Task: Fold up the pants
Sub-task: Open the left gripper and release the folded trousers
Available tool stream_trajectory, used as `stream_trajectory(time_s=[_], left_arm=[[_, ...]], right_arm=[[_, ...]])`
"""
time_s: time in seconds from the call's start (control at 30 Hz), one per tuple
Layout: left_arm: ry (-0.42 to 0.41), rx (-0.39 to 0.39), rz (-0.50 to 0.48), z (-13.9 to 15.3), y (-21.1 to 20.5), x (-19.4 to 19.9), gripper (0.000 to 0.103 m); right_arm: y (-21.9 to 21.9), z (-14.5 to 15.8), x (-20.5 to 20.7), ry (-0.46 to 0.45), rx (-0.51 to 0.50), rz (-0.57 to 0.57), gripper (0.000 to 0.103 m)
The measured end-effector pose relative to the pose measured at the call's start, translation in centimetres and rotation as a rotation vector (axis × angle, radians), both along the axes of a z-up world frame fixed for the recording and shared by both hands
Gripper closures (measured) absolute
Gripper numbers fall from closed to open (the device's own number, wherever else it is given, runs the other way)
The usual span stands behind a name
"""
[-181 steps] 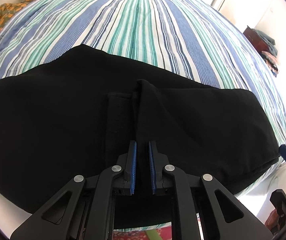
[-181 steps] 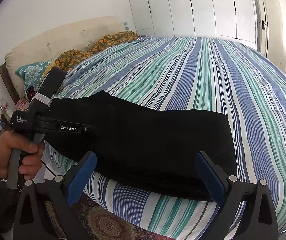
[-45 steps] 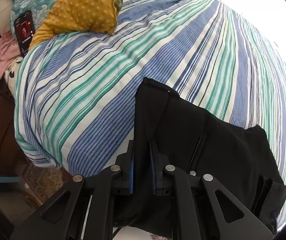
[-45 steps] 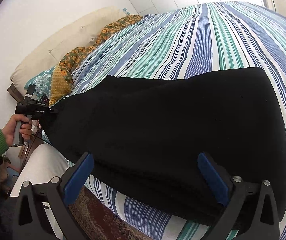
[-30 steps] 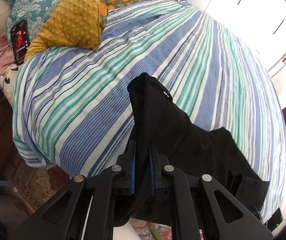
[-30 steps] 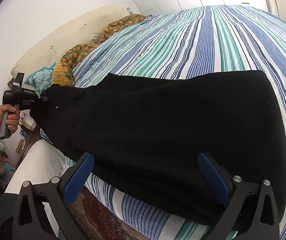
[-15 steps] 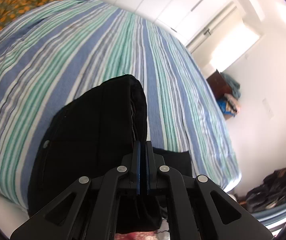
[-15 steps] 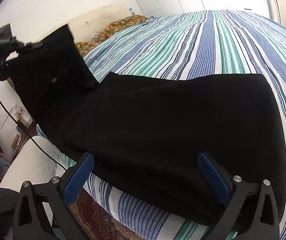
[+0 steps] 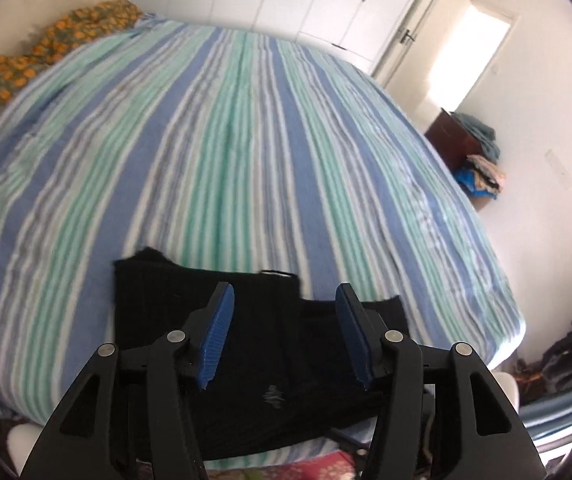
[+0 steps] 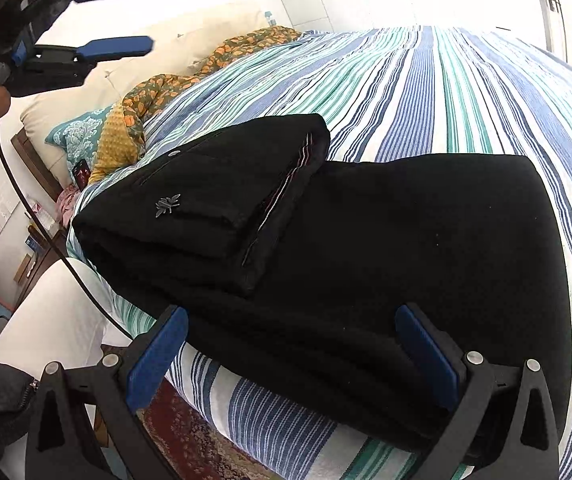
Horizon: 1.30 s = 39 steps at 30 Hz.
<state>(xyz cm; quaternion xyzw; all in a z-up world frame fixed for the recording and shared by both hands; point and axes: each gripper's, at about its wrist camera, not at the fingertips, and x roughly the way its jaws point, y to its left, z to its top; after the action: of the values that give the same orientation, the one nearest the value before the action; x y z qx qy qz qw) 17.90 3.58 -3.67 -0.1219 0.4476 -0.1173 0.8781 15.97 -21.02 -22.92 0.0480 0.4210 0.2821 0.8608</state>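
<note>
Left wrist view: the left claw (image 9: 284, 334) hangs released and empty above black pants (image 9: 246, 344) at the striped bed's (image 9: 226, 140) near edge.

Right wrist view: the right claw (image 10: 294, 360) is spread wide, empty, before the pants (image 10: 366, 248), waist end folded over the legs.

The pants (image 10: 366, 240) are matt black woven cloth; the striped bedspread (image 10: 446, 92) is soft cotton-like fabric. Each hand-held gripper (image 9: 282, 336) looks like matt black plastic with ribbed blue pads (image 9: 216, 336).
</note>
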Motion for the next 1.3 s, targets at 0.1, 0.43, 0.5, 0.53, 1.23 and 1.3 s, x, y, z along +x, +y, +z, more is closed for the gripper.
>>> stream_trajectory(time_s=[0.1, 0.43, 0.5, 0.53, 1.23, 1.3], left_arm=[[0.023, 0.128, 0.100, -2.9, 3.4, -1.0, 0.051], [0.149, 0.126, 0.027, -14.9, 1.8, -4.9, 0.091], [0.161, 0.076, 0.038, -15.0, 2.6, -4.9, 0.091], [0.163, 0.069, 0.038, -15.1, 2.7, -4.8, 0.090], [0.111, 0.130, 0.065, -15.4, 2.5, -5.3, 0.087], [0.120, 0.146, 0.082, -14.6, 2.8, -5.3, 0.080]], right_arm=[[-0.2, 0.2, 0.3, 0.014, 0.006, 0.004, 0.000], [-4.6, 4.9, 1.8, 0.109, 0.428, -0.002, 0.001], [-4.5, 4.1, 4.7, 0.277, 0.574, 0.061, 0.008], [-4.0, 3.4, 6.2, 0.367, 0.589, 0.080, 0.013], [4.8, -3.1, 11.7, 0.723, 0.314, 0.286, 0.052], [6.3, -2.3, 11.5, 0.674, 0.319, 0.294, 0.067]])
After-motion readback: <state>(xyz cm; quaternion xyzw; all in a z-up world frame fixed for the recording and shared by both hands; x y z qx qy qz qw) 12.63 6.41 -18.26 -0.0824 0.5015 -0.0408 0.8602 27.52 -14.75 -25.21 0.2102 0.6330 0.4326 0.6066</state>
